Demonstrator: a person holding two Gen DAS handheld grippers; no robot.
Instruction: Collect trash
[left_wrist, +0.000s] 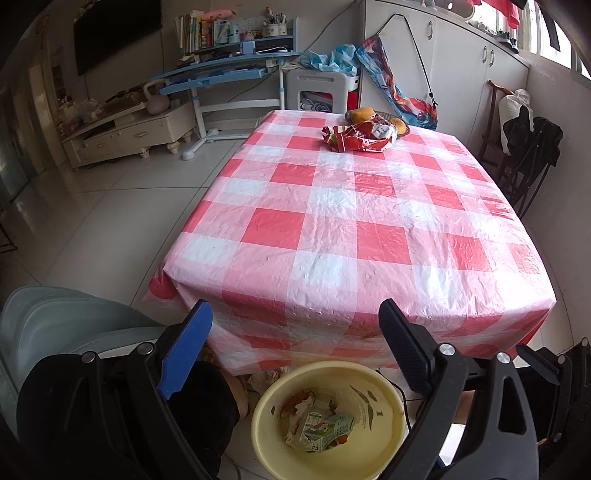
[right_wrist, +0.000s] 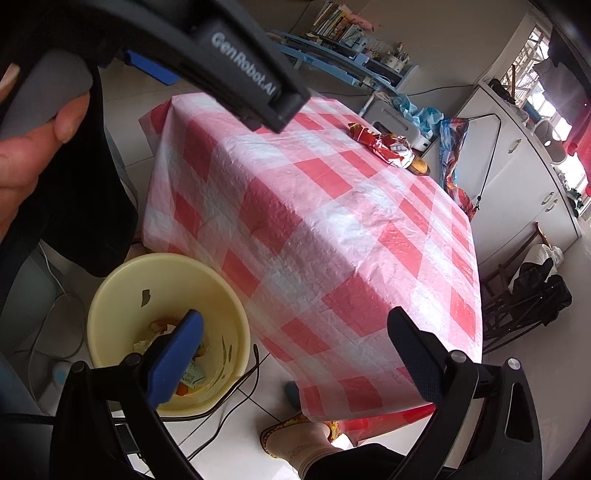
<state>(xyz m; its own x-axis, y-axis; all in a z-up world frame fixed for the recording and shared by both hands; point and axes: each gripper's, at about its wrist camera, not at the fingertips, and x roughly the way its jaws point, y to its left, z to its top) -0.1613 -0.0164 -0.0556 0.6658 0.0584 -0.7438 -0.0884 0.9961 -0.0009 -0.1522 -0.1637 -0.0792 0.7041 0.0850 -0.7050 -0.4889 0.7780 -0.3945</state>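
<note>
A yellow trash bin (left_wrist: 384, 406) stands on the floor at the near edge of the table, holding a crumpled carton (left_wrist: 325, 430) and paper scraps; it also shows in the right wrist view (right_wrist: 110, 295). My left gripper (left_wrist: 295, 317) is open and empty, held above the bin. My right gripper (right_wrist: 295, 325) is open and empty, over the table's near corner beside the bin. A crumpled red snack bag (left_wrist: 360, 138) lies at the far end of the red-and-white checked table (left_wrist: 332, 221), also in the right wrist view (right_wrist: 384, 146).
A dish of fruit (left_wrist: 397, 123) sits behind the snack bag. A grey chair (left_wrist: 74, 325) is at the left, dark chairs (left_wrist: 528, 155) at the right. Cables (right_wrist: 236, 387) run on the floor by the bin. My slippered foot (right_wrist: 295, 439) is under the table edge.
</note>
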